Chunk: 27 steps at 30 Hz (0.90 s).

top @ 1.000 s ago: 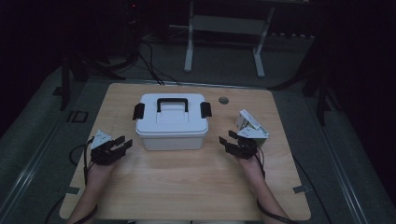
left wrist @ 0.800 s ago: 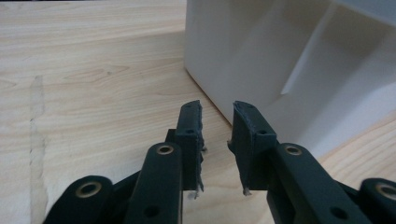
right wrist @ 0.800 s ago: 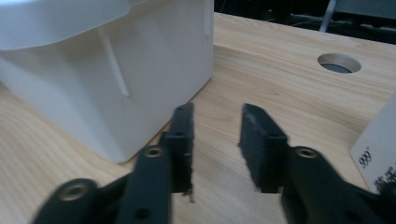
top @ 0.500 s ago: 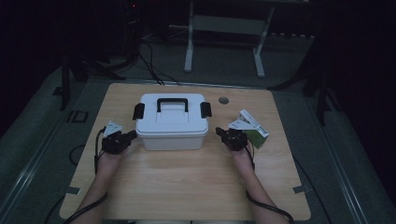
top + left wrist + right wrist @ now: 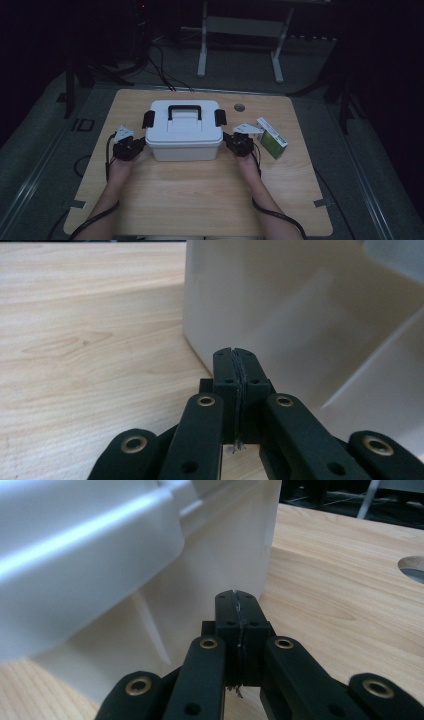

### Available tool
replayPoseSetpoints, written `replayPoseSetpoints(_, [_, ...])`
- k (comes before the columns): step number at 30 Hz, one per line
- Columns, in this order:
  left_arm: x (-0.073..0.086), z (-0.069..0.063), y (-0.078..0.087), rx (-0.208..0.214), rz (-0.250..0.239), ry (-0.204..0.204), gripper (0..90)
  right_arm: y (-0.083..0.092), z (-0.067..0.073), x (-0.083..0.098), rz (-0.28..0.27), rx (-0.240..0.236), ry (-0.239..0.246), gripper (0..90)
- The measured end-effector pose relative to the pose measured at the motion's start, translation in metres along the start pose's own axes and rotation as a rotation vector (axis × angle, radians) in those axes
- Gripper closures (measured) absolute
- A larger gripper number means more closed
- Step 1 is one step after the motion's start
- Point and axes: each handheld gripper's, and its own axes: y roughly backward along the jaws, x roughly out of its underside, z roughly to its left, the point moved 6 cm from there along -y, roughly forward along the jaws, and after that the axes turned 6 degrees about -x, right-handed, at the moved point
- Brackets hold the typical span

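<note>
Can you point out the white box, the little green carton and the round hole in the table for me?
white box [image 5: 184,131]: high view, on its lid.
green carton [image 5: 273,141]: high view, on its top face.
round hole [image 5: 239,107]: high view, at its middle.

The table is topped with pale wood, its grain and a few knots plainly seen under a smooth, matt finish. The white box is made of plastic, smooth and slightly glossy, with soft highlights caught along its rim; its handle and side clasps are of black plastic. The left gripper and the right gripper are built of matt black plastic links, set with shiny brass-coloured metal rivets. The small green and white carton looks like printed cardboard.
</note>
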Motion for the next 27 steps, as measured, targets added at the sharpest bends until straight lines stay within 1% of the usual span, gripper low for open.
replayPoseSetpoints(3, [-0.002, -0.002, -0.001, 0.009, -0.011, -0.001, 88.9, -0.002, 0.001, -0.001, -0.001, -0.004, -0.002, 89.8])
replayPoseSetpoints(4, [-0.004, -0.005, -0.002, 0.014, -0.023, -0.007, 88.9, -0.004, 0.002, -0.002, 0.002, -0.008, -0.004, 89.8])
replayPoseSetpoints(5, [-0.005, -0.006, -0.002, 0.007, -0.024, -0.008, 89.0, -0.004, 0.003, -0.002, 0.002, -0.01, -0.004, 89.8])
replayPoseSetpoints(8, [-0.007, -0.006, -0.002, 0.02, -0.035, 0.012, 89.0, -0.006, 0.004, -0.003, 0.003, -0.005, 0.006, 89.8])
replayPoseSetpoints(10, [-0.007, -0.006, -0.002, 0.018, -0.034, 0.01, 89.1, -0.005, 0.004, -0.002, 0.004, -0.01, -0.001, 89.8])
replayPoseSetpoints(11, [-0.008, -0.007, -0.002, 0.014, -0.032, 0.008, 89.4, -0.006, 0.005, -0.001, 0.015, -0.004, 0.014, 89.9])
replayPoseSetpoints(12, [-0.008, -0.007, -0.002, 0.015, -0.031, 0.013, 89.4, -0.006, 0.005, -0.001, 0.016, -0.002, 0.017, 89.9])
replayPoseSetpoints(18, [-0.008, -0.008, 0.0, 0.014, -0.028, 0.011, 89.7, -0.005, 0.006, 0.001, 0.015, -0.004, 0.015, 90.0])
replayPoseSetpoints(19, [-0.008, -0.009, 0.0, 0.018, -0.026, 0.017, 89.7, -0.004, 0.006, 0.002, 0.012, -0.007, 0.004, 90.0])
replayPoseSetpoints(24, [-0.006, -0.011, 0.002, 0.029, -0.026, 0.02, 89.7, -0.001, 0.008, 0.004, 0.015, -0.006, 0.012, 90.0])
replayPoseSetpoints(25, [-0.005, -0.013, 0.004, 0.028, -0.025, 0.015, 89.7, 0.0, 0.008, 0.005, 0.016, -0.011, 0.002, 90.0])
replayPoseSetpoints(27, [-0.005, -0.015, 0.005, 0.029, -0.024, 0.017, 89.7, 0.003, 0.01, 0.005, 0.02, -0.009, 0.008, 90.0])
